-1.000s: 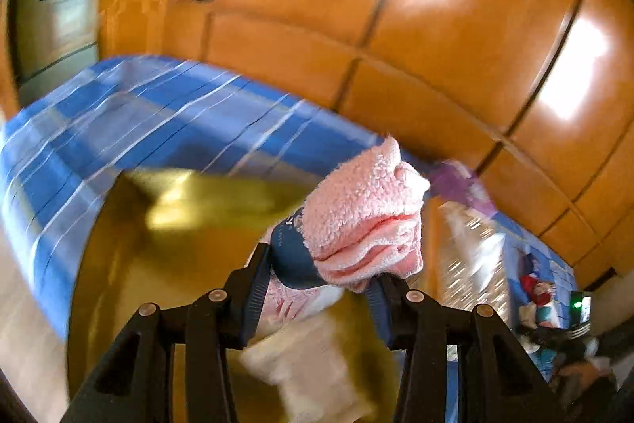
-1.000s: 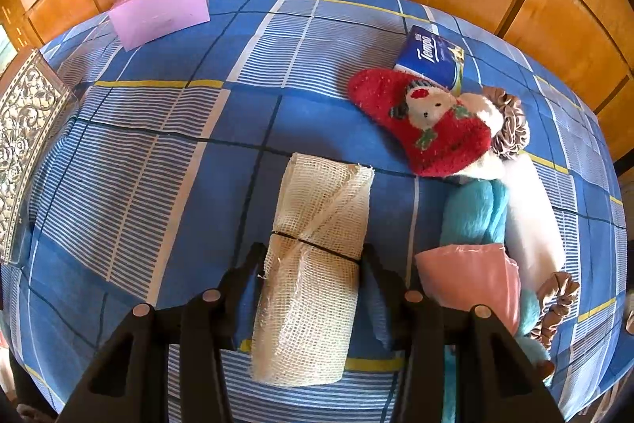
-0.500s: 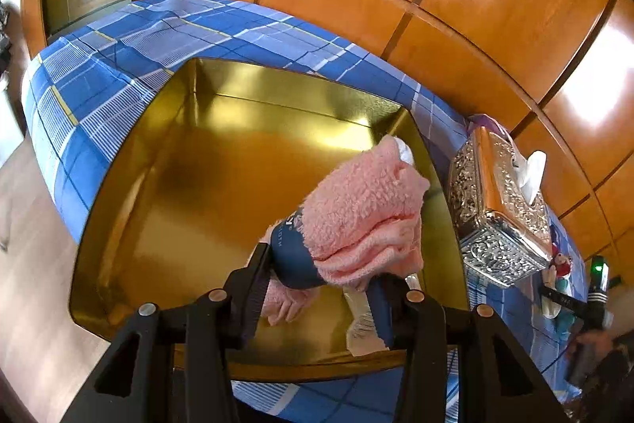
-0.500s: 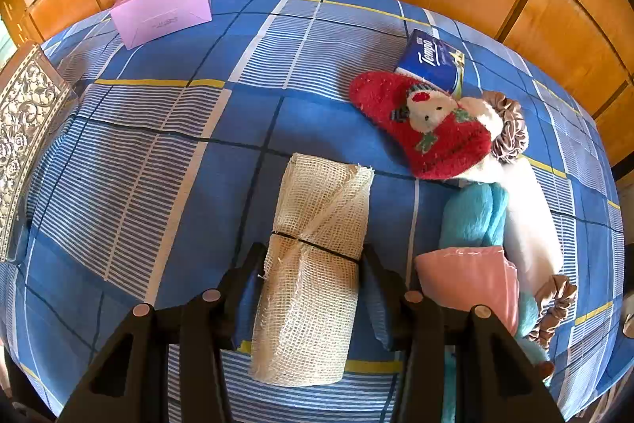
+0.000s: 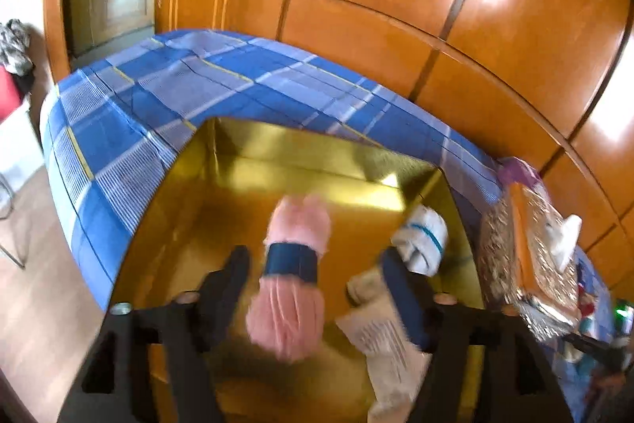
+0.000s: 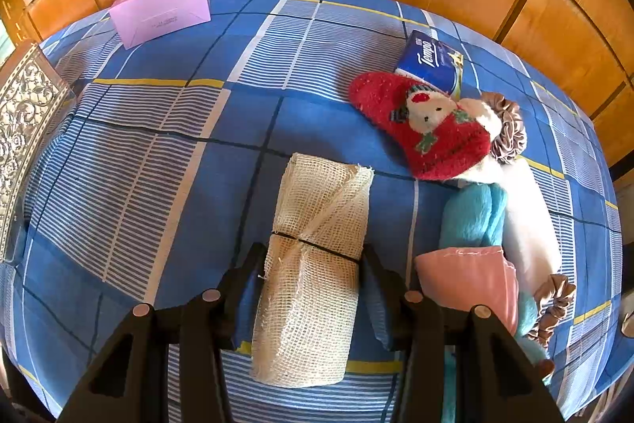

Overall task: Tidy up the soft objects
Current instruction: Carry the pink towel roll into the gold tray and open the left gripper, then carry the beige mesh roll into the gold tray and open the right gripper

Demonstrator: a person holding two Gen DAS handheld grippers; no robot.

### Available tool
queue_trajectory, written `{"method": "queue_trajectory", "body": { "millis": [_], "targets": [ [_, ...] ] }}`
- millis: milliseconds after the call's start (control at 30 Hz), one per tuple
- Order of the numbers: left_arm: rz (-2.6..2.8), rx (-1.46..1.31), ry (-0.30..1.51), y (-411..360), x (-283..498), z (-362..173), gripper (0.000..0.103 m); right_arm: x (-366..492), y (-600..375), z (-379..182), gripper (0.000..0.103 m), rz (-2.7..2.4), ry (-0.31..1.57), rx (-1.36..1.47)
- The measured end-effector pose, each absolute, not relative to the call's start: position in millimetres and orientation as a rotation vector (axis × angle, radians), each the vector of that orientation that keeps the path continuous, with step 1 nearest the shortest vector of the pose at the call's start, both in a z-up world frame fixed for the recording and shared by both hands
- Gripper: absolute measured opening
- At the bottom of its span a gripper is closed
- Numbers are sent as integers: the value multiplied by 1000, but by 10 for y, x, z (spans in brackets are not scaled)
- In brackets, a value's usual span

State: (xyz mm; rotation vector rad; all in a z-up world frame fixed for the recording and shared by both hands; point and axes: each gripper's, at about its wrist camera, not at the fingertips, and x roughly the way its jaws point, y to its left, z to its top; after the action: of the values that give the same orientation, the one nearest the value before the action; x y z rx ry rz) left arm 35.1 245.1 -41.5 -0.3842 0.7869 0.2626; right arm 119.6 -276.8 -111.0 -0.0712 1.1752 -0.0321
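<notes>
Gold fills most of our left wrist view: a shallow gold box (image 5: 301, 161) sits open on the blue plaid cloth (image 5: 166, 98), and we take that box as our landmark. Inside it, near the middle of its floor, we see a pink fuzzy roll (image 5: 293, 272) bound by a dark blue band, blurred. Toward the box's right wall lies a white rolled sock (image 5: 422, 238) with thin blue stripes, and at the near right corner a pale cream cloth (image 5: 380, 335) lies partly behind one finger. Our left gripper (image 5: 317, 272) hangs over the box with its jaws opening; the pink roll is between them, with a clear gap on either side, so no pad presses on it. Just beyond the box's right wall stands an ornate silver tissue box (image 5: 531, 244) with a white tissue sticking out.

In the right wrist view the silver tissue box shows at the left edge, and the gold box itself is out of sight. Our right gripper (image 6: 311, 264) stands at a narrow setting, its pads against both sides of a cream mesh roll (image 6: 317, 264) tied with a black band, which lies on the cloth. To its right we see a red Christmas stocking (image 6: 428, 133), a teal cloth (image 6: 471, 217), a pink cloth (image 6: 467, 276) and a blue tissue pack (image 6: 432, 60). A purple box (image 6: 162, 2) sits closed at the far left.
</notes>
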Motion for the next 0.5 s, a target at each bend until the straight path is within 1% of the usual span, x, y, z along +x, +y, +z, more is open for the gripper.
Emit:
{"method": "queue_trajectory", "body": {
  "millis": [67,100,333,500],
  "targets": [
    [278,-363,783,2443,380,-395,86,1191,-2754,-1109,47,-43,1172,-78],
    [284,-344,778,2420,372,-383,87,1188,-2749,-1108,47,-45,1171,-81],
    [235,-278,770,2209,195,-357,90,1151,-2711,-1098,46,-73,1166,-78],
    [198,-216,750,2048,48,-308,91,1125,-2664,-1068,43,-101,1167,-67]
  ]
}}
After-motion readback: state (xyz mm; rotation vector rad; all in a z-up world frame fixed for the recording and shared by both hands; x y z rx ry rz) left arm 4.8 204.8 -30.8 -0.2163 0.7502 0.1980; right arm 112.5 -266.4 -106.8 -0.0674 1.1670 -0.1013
